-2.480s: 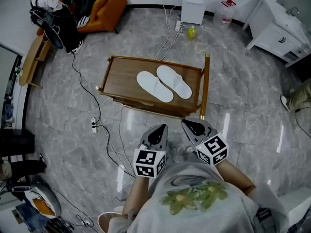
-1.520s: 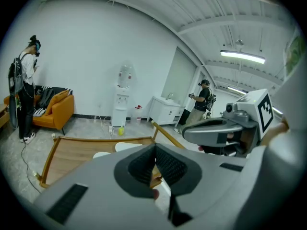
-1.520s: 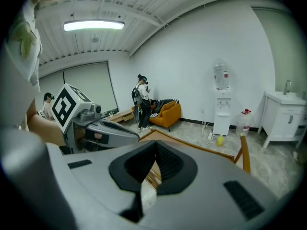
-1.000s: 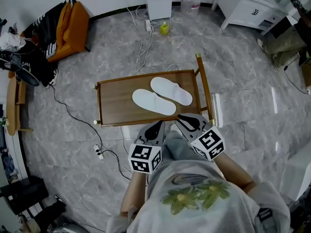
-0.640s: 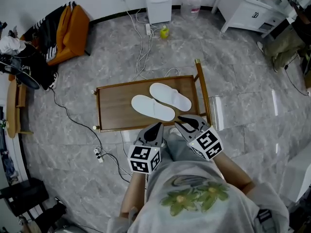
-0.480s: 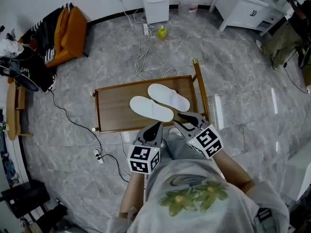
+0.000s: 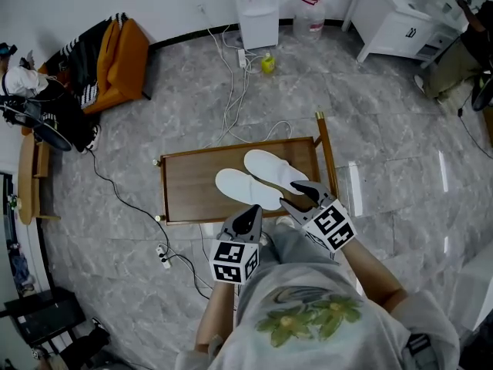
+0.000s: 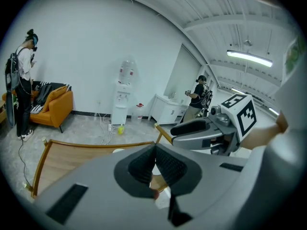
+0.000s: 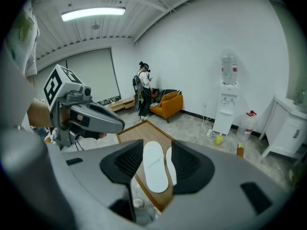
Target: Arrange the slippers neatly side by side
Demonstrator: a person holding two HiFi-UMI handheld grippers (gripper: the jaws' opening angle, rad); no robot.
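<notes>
Two white slippers lie side by side, slightly staggered, on a low wooden table (image 7: 189, 187): the left slipper (image 7: 245, 189) and the right slipper (image 7: 276, 169). My right gripper (image 7: 296, 195) hovers over the table's near right corner, just short of the slippers. Its jaws are opening with nothing between them. In the right gripper view both slippers (image 9: 153, 169) show far off through the gap of that gripper (image 9: 157, 148). My left gripper (image 7: 251, 213) hangs at the table's near edge, and in the left gripper view its pads (image 8: 154, 150) meet, shut and empty.
An orange armchair (image 7: 115, 52) stands at the back left. A water dispenser (image 7: 258, 14), a large bottle (image 7: 310, 14) and a white cabinet (image 7: 393, 14) line the far wall. Cables (image 7: 231, 91) and a power strip (image 7: 163, 254) lie on the floor. One person (image 8: 21, 90) stands by the armchair.
Both grippers have come forward to the table's near edge. The right gripper's jaws have spread apart. The slippers keep their place on the table.
</notes>
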